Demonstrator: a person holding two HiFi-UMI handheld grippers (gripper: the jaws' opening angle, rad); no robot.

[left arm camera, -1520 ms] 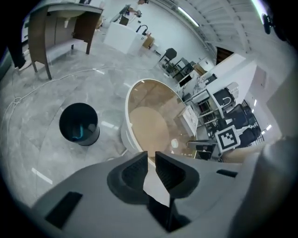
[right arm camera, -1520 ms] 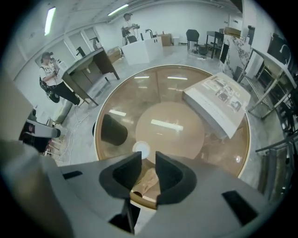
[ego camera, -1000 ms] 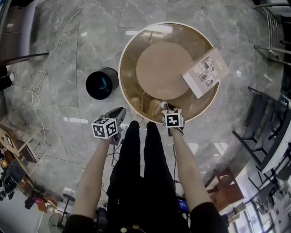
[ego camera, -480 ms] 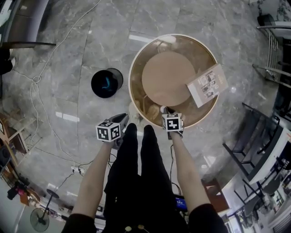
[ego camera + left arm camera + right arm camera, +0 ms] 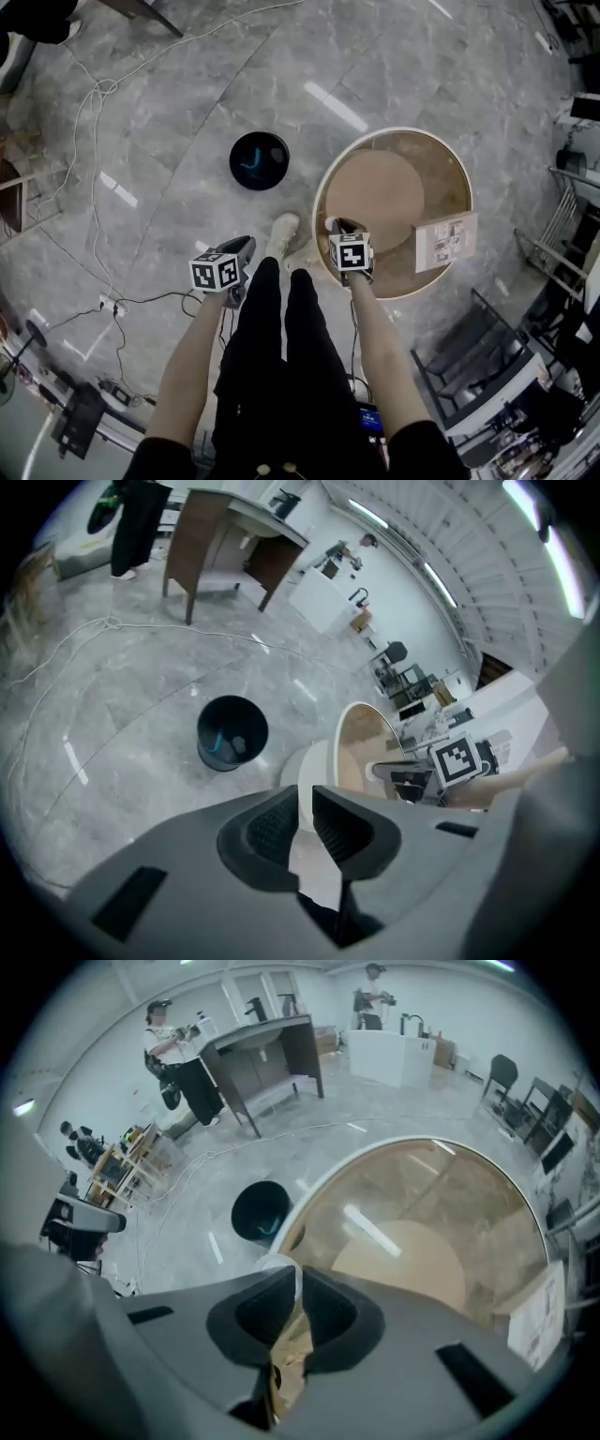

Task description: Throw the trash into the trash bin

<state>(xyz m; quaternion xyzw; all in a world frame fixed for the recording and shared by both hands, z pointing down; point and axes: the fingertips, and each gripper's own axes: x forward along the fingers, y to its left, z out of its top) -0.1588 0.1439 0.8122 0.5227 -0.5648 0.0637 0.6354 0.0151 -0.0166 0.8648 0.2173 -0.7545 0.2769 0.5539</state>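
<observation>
R gripper [image 5: 298,1283] just clamped thin clear plastic trash [image 5: 273,1264]; L gripper [image 5: 305,803] closed, seemingly empty; round black bin [image 5: 260,160] next

My left claw [image 5: 302,822] and right claw [image 5: 298,1288] are plain matt grey, and the left cube [image 5: 213,272] and right cube [image 5: 352,251] show black squares on white. The pale scrap [image 5: 317,869] in my left claw is off-white; the brown scrap [image 5: 289,1358] in my right has a white upper edge. The trash bin [image 5: 260,160] is black with a teal streak inside. The desk [image 5: 441,178] is brown-tinted glass, cream-rimmed, over a tan disc. The floor [image 5: 169,112] is veined grey marble.
</observation>
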